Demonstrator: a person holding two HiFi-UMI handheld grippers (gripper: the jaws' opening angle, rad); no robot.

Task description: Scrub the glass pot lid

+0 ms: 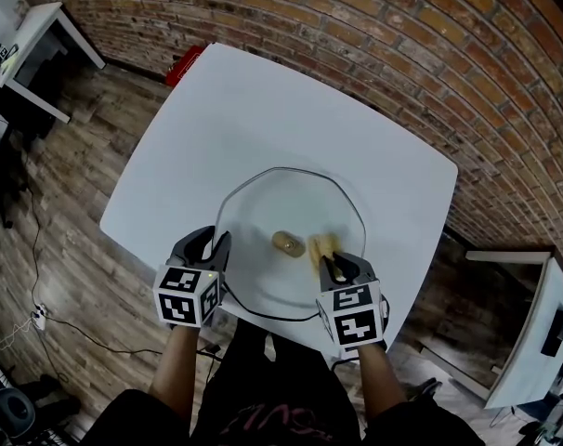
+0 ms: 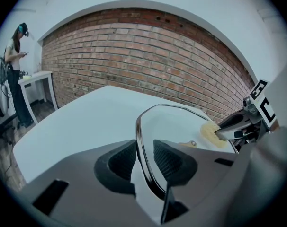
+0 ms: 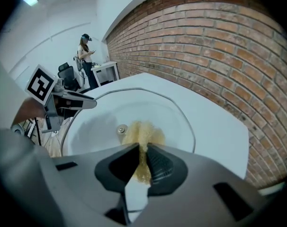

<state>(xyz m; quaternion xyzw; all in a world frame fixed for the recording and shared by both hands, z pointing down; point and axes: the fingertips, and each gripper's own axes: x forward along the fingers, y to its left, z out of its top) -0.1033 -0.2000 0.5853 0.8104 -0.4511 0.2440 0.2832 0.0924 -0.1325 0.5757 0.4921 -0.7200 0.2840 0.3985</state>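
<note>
- Pinching the sponge (image 3: pixel 142 134), the right hand-held gripper (image 3: pixel 143 162) presses it onto the glass pot lid (image 1: pixel 281 203) beside the knob (image 1: pixel 288 242).
- At the rim, the left hand-held gripper (image 2: pixel 144 162) clamps the lid, which rests on the counter (image 1: pixel 263 110).
- Scrubbing seems under way; the outer glass likely remains.

Glass lid (image 1: pixel 283 203) on white table (image 1: pixel 263 110)

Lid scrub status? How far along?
Done: left gripper clamps the glass lid by its rim; right gripper grips the yellow sponge.
In hand: sponge pressed on the glass near the centre.
Left: how much is scrubbed can't be told.
</note>
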